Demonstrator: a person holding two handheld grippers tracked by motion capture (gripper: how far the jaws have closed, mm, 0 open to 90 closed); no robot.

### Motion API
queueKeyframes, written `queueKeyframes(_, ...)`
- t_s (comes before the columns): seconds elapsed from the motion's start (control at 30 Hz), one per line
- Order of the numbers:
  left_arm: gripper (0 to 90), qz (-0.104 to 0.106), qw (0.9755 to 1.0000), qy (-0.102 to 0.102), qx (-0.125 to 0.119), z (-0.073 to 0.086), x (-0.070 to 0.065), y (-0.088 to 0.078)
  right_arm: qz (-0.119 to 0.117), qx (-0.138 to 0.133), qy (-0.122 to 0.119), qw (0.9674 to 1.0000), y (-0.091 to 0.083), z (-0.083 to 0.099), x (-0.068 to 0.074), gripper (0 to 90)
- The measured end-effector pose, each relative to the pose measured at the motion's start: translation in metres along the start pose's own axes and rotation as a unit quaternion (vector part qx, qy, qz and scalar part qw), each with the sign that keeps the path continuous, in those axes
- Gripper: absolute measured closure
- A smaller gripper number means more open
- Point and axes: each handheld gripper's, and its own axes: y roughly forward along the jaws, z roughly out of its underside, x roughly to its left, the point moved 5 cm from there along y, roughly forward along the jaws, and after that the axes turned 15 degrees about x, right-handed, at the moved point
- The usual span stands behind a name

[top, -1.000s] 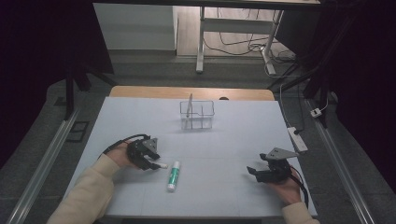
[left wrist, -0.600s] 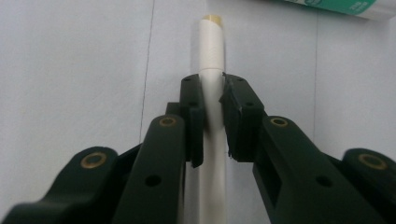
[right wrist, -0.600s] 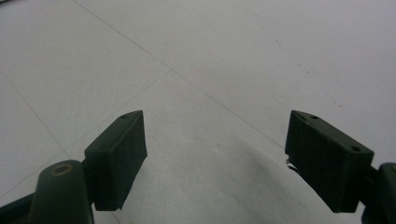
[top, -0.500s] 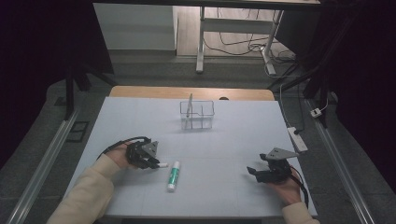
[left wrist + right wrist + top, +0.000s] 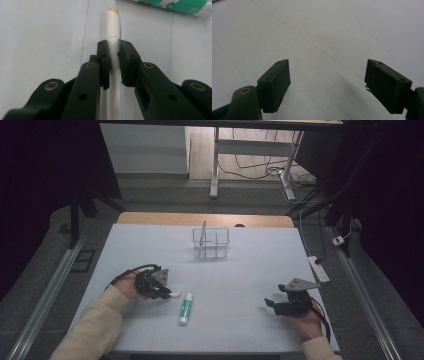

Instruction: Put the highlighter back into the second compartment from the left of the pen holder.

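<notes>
Jaws of the left gripper [image 5: 113, 65] squeeze a thin white stick with a small tan tip [image 5: 113, 27]. In the left gripper view the stick runs straight up between the two black jaws, and its tip points to 12 o'clock. The jaws press on it from both sides. A green and white tube [image 5: 175, 5] lies past the tip, up at 1 o'clock, apart from the stick.

In the high view the left gripper [image 5: 159, 288] sits low on the pale blue table mat [image 5: 240, 270], at about 8 o'clock from the middle of the mat. The white stick [image 5: 173, 295] pokes out of it toward 4 o'clock. The green and white tube [image 5: 185, 308] lies flat just beside it, at 4 o'clock from the gripper, with its white cap at the near end.

The right gripper [image 5: 272, 304] rests at about 4 o'clock on the mat, well apart from the tube. In the right gripper view its two black jaws [image 5: 327, 85] stand wide apart with only bare mat between them.

A clear plastic box with dividers [image 5: 210, 242] stands at 12 o'clock, far from both grippers.
</notes>
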Motion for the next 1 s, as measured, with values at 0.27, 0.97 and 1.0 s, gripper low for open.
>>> queueKeyframes(0.27, 78.8, -0.009, 0.9982, -0.046, -0.039, 0.001, 0.006, -0.016, 0.001, 0.0, 0.0, 1.0, 0.0, 0.0, 0.0, 19.6)
queueKeyframes(0.97, 78.7, -0.036, 0.9875, -0.104, -0.113, 0.007, 0.015, -0.044, 0.003, -0.003, 0.001, 1.0, -0.001, -0.001, 0.0, 19.6)
queueKeyframes(1.0, 78.7, -0.037, 0.9869, -0.106, -0.116, 0.007, 0.015, -0.045, 0.003, -0.004, 0.001, 1.0, -0.001, -0.001, 0.0, 19.6)
